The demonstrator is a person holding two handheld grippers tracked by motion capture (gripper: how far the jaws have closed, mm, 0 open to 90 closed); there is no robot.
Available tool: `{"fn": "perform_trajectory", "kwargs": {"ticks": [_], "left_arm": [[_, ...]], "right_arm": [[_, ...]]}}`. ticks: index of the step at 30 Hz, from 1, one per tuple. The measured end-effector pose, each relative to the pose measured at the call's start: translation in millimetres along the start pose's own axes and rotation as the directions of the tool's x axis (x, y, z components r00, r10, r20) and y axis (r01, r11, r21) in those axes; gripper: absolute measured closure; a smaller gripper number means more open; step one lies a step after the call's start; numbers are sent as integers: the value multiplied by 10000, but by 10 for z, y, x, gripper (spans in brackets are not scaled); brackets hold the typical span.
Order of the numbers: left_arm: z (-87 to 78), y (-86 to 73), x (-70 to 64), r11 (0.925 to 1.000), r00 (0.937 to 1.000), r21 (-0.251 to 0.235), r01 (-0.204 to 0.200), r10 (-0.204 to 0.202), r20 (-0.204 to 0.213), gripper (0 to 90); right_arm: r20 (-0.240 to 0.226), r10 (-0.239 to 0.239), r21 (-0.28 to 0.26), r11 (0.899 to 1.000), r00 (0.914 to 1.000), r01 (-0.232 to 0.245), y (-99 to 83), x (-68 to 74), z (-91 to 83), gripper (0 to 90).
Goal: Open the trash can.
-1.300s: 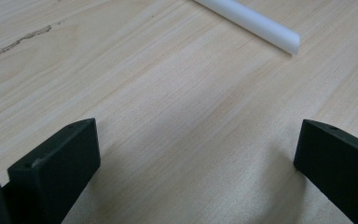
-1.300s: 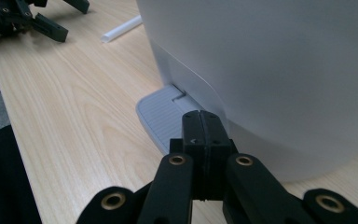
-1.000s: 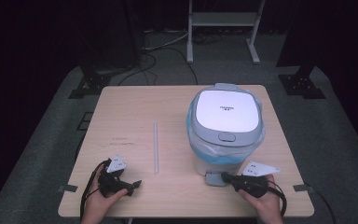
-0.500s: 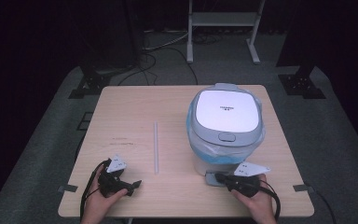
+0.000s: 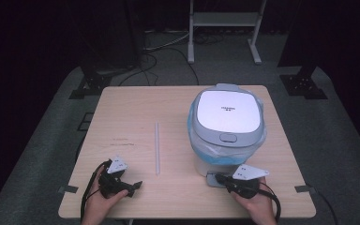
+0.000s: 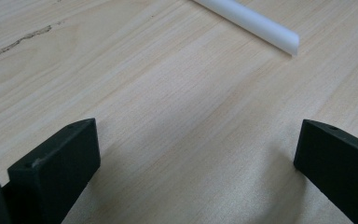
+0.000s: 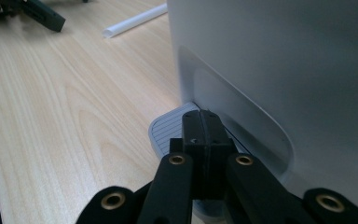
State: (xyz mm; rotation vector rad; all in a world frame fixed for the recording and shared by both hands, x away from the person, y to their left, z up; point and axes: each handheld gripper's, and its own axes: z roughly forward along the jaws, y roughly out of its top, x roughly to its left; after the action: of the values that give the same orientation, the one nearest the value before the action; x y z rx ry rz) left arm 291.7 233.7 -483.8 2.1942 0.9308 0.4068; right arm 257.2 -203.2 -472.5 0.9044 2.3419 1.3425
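**Right jaws pressed on the bin pedal**

I see the table (image 5: 131, 108) carrying the pedal bin (image 5: 226, 129) at right. My right gripper (image 7: 200, 135), clenched, rests on its pedal (image 7: 168, 128). My left gripper (image 5: 133, 186) lies released beside the white tube (image 5: 157, 147).

Item 1: grey ribbed foot pedal (image 7: 172, 126) at the base of the white pedal bin (image 7: 279, 70). My shut right tongs (image 7: 201, 128) cover its near part.

Item 2: the bin's upper body and lid, cut by the top edge of the right gripper view.

Item 3: thin white plastic tube (image 6: 251, 23), running off the top of the left gripper view; one end visible.

Item 4: small dark lettering on the white lid panel (image 5: 228, 108), too small to read.

Item 5: my forearms, cut by the bottom edge of the high view.
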Motion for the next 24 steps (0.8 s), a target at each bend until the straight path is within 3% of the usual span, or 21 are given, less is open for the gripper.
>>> {"fn": "perform_trajectory", "kwargs": {"ticks": [12, 24], "left_arm": [[2, -1, -1, 10000, 10000, -22, 5, -5, -4, 0], [2, -2, -1, 10000, 10000, -24, 6, -6, -6, 0]], "right_arm": [[-83, 261, -152, 9995, 9996, -262, -34, -13, 7, 900], [118, 136, -82, 9999, 9998, -135, -38, 15, 9, 900]]}}
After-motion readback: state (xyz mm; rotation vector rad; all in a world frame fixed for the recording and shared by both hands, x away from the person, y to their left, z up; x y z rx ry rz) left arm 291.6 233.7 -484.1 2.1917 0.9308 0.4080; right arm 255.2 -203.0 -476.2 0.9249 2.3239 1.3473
